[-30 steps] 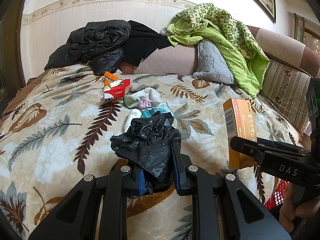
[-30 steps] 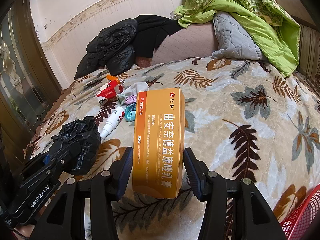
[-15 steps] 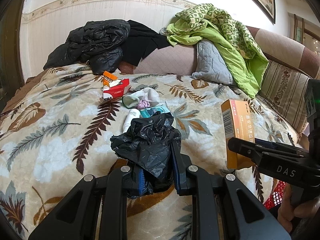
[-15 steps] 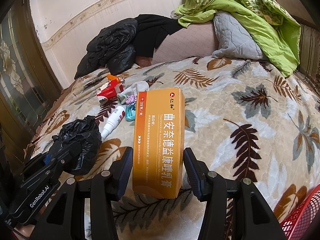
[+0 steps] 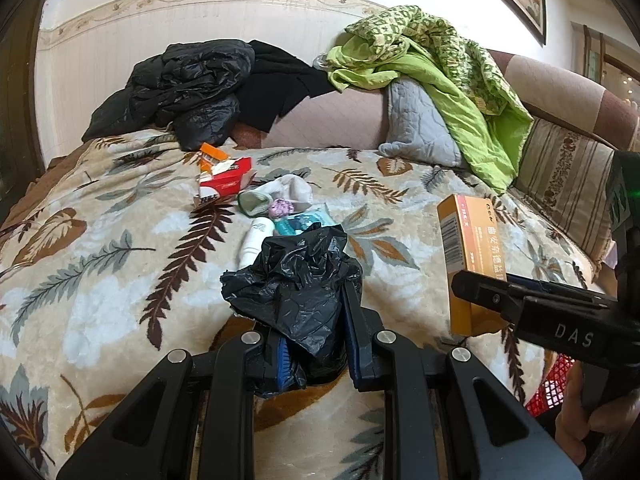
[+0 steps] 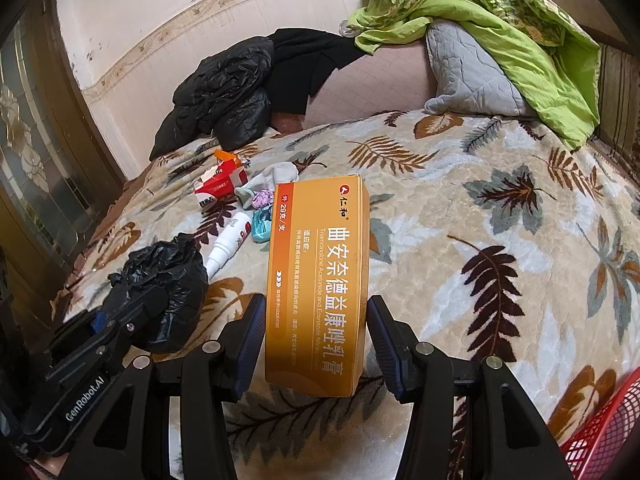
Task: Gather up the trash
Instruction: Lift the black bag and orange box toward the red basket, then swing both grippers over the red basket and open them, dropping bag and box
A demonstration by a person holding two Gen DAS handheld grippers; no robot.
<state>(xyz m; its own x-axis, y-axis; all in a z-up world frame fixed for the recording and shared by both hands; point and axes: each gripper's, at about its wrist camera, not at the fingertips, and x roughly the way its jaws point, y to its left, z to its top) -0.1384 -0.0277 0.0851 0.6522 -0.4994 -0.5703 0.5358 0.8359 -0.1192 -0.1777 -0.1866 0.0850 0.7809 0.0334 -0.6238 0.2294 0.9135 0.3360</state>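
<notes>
Open leaf-print blanket (image 6: 500, 208) stretches clear to the right of a litter cluster — red carton (image 5: 224, 184), white sock (image 5: 288, 194), white bottle (image 6: 228, 240) — while black jackets (image 5: 188, 88), a grey pillow (image 6: 468, 68) and green bedding (image 5: 440, 60) block the far edge.

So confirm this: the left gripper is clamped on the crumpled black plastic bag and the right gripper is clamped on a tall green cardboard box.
Not quite: the tall cardboard box in the right gripper is orange, not green, as the right wrist view shows. The left gripper is indeed clamped on the crumpled black plastic bag.
</notes>
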